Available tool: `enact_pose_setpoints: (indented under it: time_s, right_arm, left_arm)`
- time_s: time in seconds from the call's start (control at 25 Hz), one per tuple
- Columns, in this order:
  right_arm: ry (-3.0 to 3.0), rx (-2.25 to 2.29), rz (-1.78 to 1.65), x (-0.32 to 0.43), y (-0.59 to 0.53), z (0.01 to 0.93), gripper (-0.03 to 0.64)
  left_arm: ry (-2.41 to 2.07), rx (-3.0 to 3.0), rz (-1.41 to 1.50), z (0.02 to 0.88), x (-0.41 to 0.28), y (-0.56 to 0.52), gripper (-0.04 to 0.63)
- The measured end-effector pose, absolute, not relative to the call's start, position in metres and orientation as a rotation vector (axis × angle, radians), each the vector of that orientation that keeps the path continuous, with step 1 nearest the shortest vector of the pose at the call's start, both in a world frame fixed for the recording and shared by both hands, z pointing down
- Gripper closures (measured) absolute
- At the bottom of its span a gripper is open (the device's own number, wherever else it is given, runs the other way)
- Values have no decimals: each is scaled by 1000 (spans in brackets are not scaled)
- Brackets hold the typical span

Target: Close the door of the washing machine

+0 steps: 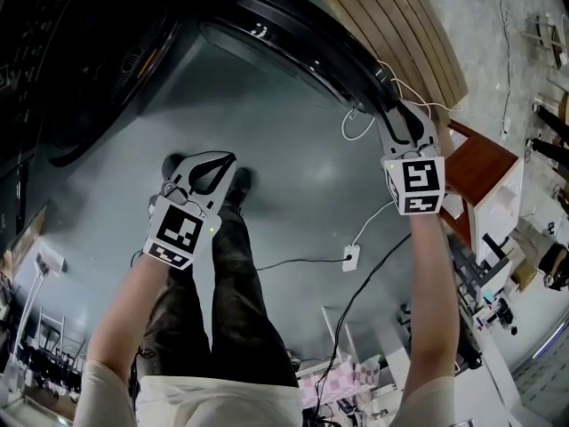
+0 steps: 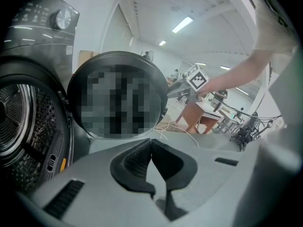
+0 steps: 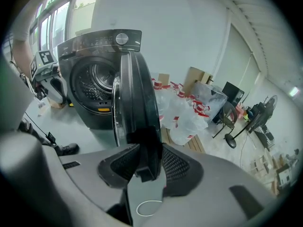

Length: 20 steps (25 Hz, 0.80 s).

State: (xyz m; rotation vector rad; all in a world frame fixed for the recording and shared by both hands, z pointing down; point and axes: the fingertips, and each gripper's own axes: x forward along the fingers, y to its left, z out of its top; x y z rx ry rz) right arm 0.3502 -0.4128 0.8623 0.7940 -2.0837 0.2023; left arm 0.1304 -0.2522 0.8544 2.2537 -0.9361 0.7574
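Note:
The dark washing machine (image 3: 90, 79) stands with its round door (image 3: 137, 103) swung wide open, edge-on in the right gripper view. My right gripper (image 3: 147, 157) is shut on the door's outer edge, which sits pinched between both ribbed pads. In the head view the same gripper (image 1: 391, 105) holds the door's rim (image 1: 293, 34) at the upper right. My left gripper (image 1: 229, 158) hangs over the grey floor, shut on nothing, apart from the machine. Its view faces the open drum (image 2: 23, 122) and the door's rim (image 2: 118, 54).
White cables (image 1: 351, 256) trail across the floor below the door. A slatted wooden pallet (image 1: 400, 25) and a red-brown table (image 1: 476, 163) lie to the right. Plastic bags (image 3: 184, 112) are piled behind the door. The person's shoe (image 1: 238, 183) stands by the left gripper.

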Motion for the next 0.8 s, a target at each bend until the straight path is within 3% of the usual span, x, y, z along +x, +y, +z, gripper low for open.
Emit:
enact_pose_setpoints:
  time_s: [0.8]
  right_arm:
    - [-2080,781,156,325,-356,867,500]
  left_arm:
    - [-977,2189,764,872,118,-224,586]
